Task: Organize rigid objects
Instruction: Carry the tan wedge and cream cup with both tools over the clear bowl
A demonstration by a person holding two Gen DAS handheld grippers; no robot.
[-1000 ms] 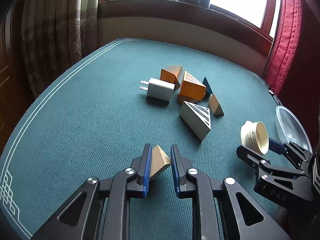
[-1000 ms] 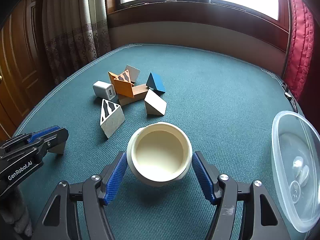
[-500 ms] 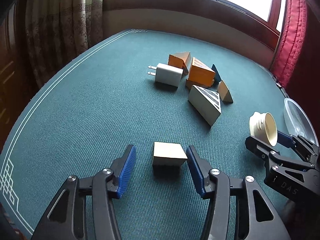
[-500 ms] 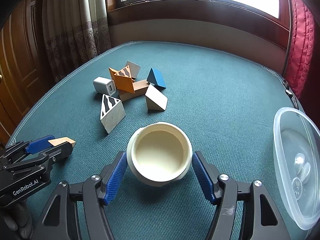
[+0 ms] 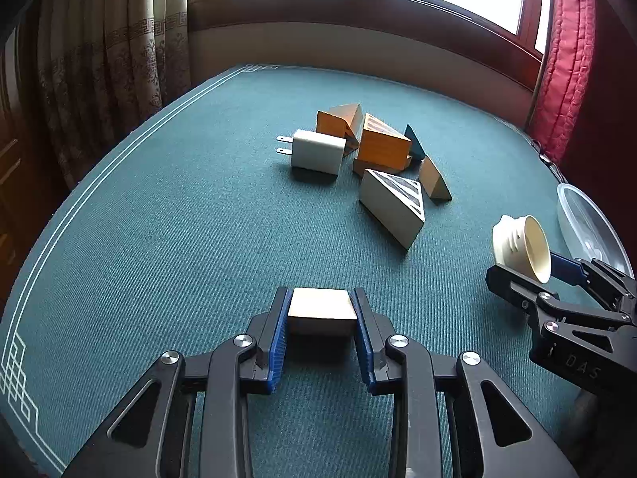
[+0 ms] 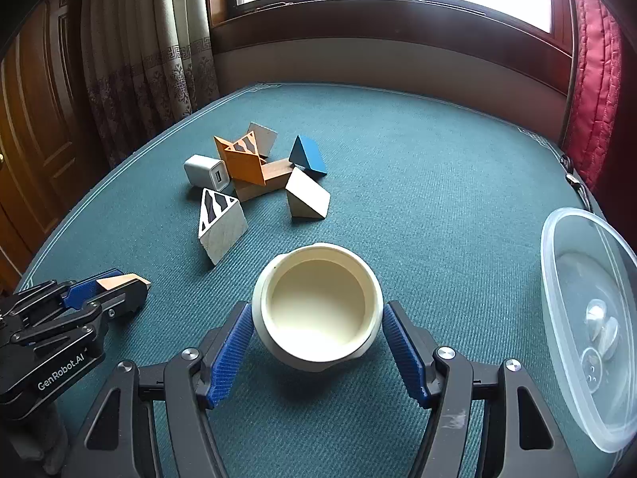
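The biggest change is at the left gripper (image 5: pixel 320 318): a second ago it pinched a small wooden block (image 5: pixel 321 310) edge-up, half a second ago the fingers stood wide with the block lying flat on the green table (image 5: pixel 159 239) between them, and now the jaws are closing again, the blue pads touching the block's two side faces. It looks like a regrasp, letting the block settle flat so the pads meet parallel faces instead of a slanted one. That should give a steadier hold for carrying it wherever it is being sorted, likely the cream cup (image 6: pixel 318 310).

The right side has not changed. The right gripper (image 6: pixel 318 342) stays clamped on the cup, pads at the cup's 9 and 3 o'clock, mouth tilted toward the camera and empty.

The left gripper points down at a slant with the block at the table, at 6 o'clock in its view. From the right wrist, it sits at 8 o'clock of the cup.

The remaining pile, wedges (image 6: pixel 223 227) and a white charger (image 6: pixel 205 171), lies at 11 o'clock from the cup, well apart from both grippers. A clear bowl (image 6: pixel 565 279) rests at 3 o'clock, near the table edge.
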